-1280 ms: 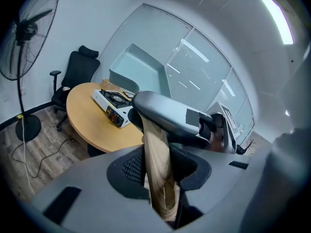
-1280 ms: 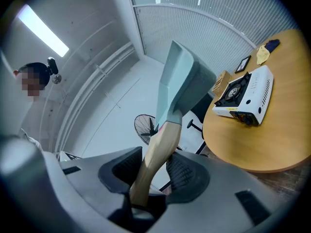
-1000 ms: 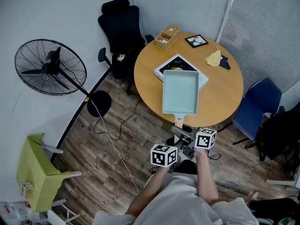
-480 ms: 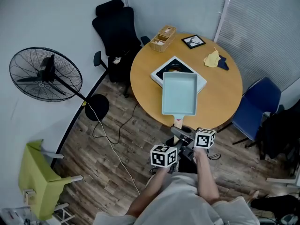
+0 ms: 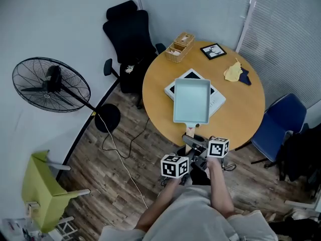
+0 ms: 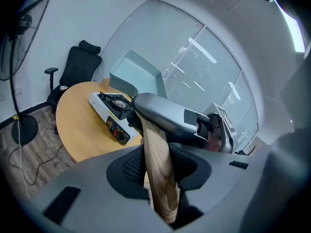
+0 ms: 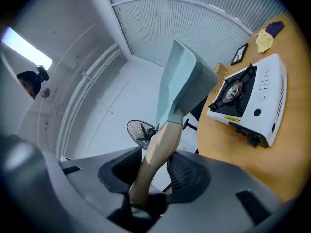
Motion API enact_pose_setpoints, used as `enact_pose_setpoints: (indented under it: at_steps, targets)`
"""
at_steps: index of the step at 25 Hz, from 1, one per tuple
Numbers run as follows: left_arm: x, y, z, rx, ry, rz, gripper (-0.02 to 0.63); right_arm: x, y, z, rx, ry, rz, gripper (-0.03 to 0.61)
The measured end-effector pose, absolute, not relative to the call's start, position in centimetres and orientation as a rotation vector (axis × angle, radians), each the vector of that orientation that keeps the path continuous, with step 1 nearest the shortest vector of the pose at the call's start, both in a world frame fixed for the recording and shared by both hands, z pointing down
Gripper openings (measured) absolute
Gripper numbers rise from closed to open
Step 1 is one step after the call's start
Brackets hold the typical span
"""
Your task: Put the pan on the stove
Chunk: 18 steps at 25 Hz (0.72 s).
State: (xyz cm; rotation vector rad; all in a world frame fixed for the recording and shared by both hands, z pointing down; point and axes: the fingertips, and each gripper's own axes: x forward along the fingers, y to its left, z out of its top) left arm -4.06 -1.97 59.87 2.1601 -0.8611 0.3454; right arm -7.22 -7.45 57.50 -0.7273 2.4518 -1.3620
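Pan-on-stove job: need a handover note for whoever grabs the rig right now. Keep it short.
Left gripper: shut on the near end of the pan's wooden handle.
Right gripper: shut on the same handle, further up toward the pan.
Pale blue-green rectangular pan: empty and held in the air over the round wooden table. In the head view it overlaps the white portable gas stove, but it is not resting on it.
Done: the pan is lifted and gripped by both grippers.
Left: lower the pan onto the burner, then open both grippers.
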Motion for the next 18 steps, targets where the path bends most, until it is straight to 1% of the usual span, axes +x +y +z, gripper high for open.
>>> enact_pose_setpoints:
  at_steps: [18]
  targets:
    - [-0.6,-12.9,60.3,2.125,-0.926,0.331,0.127,-3.9,-18.3,57.9,-0.645,2.405,-1.434,0.167]
